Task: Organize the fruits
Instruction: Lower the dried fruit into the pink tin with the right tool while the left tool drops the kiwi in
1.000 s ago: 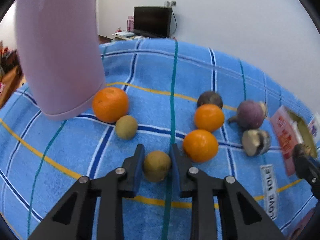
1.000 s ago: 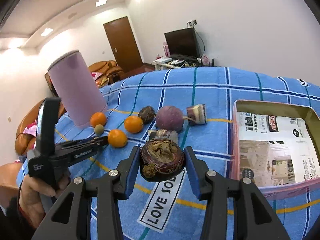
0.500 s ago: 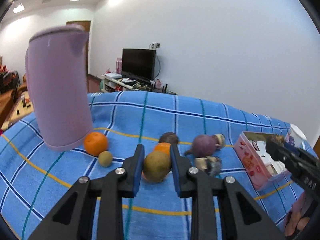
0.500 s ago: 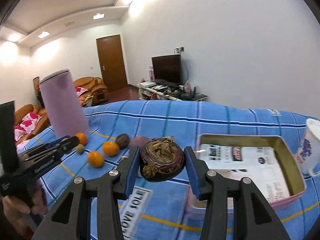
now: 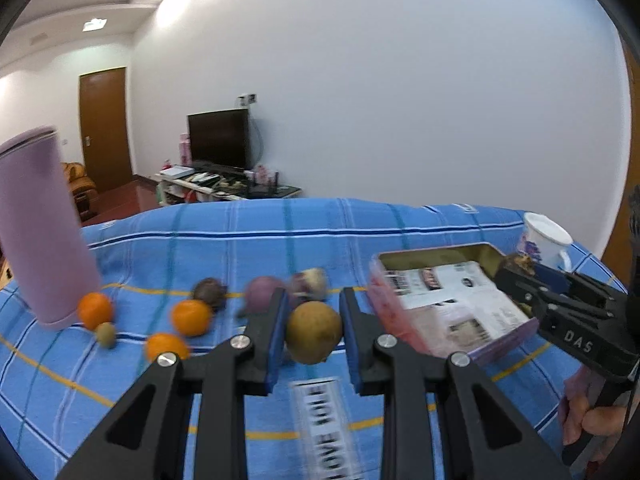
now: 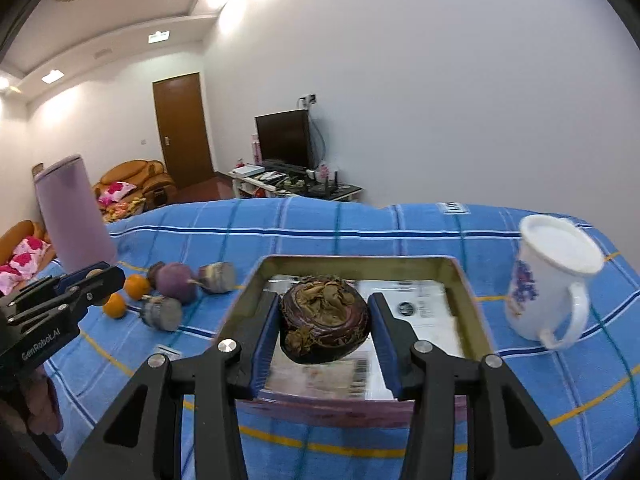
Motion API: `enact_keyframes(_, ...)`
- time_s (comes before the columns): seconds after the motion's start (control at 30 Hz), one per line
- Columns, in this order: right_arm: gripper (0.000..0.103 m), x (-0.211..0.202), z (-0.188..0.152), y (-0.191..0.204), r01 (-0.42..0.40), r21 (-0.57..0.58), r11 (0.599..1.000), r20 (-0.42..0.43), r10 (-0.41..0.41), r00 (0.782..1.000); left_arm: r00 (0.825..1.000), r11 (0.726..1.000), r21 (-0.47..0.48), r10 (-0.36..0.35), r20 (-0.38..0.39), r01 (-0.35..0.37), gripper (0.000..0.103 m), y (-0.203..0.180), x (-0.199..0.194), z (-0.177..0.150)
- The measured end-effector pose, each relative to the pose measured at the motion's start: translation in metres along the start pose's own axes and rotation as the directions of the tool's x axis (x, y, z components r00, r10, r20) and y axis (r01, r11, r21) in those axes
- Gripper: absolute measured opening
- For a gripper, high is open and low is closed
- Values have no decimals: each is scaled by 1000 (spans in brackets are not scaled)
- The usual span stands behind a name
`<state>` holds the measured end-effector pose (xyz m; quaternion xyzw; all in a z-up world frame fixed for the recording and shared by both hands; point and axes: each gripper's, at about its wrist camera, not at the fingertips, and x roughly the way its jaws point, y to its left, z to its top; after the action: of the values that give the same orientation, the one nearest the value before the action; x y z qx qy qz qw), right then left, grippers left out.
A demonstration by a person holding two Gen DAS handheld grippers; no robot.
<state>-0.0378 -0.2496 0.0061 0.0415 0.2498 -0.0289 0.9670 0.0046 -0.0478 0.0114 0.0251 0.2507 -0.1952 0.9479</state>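
Note:
My left gripper (image 5: 313, 305) is shut on a small round brown fruit (image 5: 314, 336), held above the blue plaid cloth (image 5: 240, 248). My right gripper (image 6: 323, 300) is shut on a dark purple fruit with a dried leafy cap (image 6: 324, 326), over the open tin box (image 6: 356, 258), which has printed paper inside. In the left wrist view the tin (image 5: 434, 252) lies to the right, with the right gripper (image 5: 516, 268) at its far corner. Oranges (image 5: 191, 317), another small brown fruit (image 5: 105, 334) and purple fruits (image 5: 262, 290) lie on the cloth at the left.
A tall lilac container (image 5: 40, 232) stands at the far left beside the fruit row. A white flowered mug (image 6: 552, 280) stands right of the tin. Two cut purple pieces (image 6: 162, 312) lie between the fruits and the tin. A hand holds each gripper handle.
Both grippers have swung right with their fruits. The left lifted the brown fruit off the cloth; the right carried the purple fruit from over the cloth to above the tin.

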Motion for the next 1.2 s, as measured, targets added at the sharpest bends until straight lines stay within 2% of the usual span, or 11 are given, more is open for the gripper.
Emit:
enact_keyframes(0.2, 47, -1, -3, -25, 55, -3, 998, -8, -55, 998, 999, 998, 52, -44, -18, 45, 28, -51, 19, 5)
enact_keyframes(0.37, 47, 6, -7, -40, 96, -19, 995, -42, -96, 994, 996, 995, 62, -68, -62, 72, 28, -84, 39, 7)
enact_keyframes(0.5, 47, 16, -9, -51, 89, 0, 996, -83, -89, 993, 994, 994, 76, -70, -87, 77, 28, -105, 53, 6)
enact_keyframes(0.73, 47, 30, -15, -51, 89, -13, 996, -161, -90, 983, 991, 994, 87, -57, -124, 68, 28, -111, 64, -2)
enact_keyframes(0.97, 47, 33, -17, -55, 65, 21, 998, -188, -59, 980, 989, 990, 117, -58, -139, 75, 28, -118, 65, -3)
enact_keyframes(1.2, 47, 34, -18, -54, 45, 30, 999, -196, -38, 980, 984, 991, 109, -58, -167, 77, 28, -117, 70, -3)
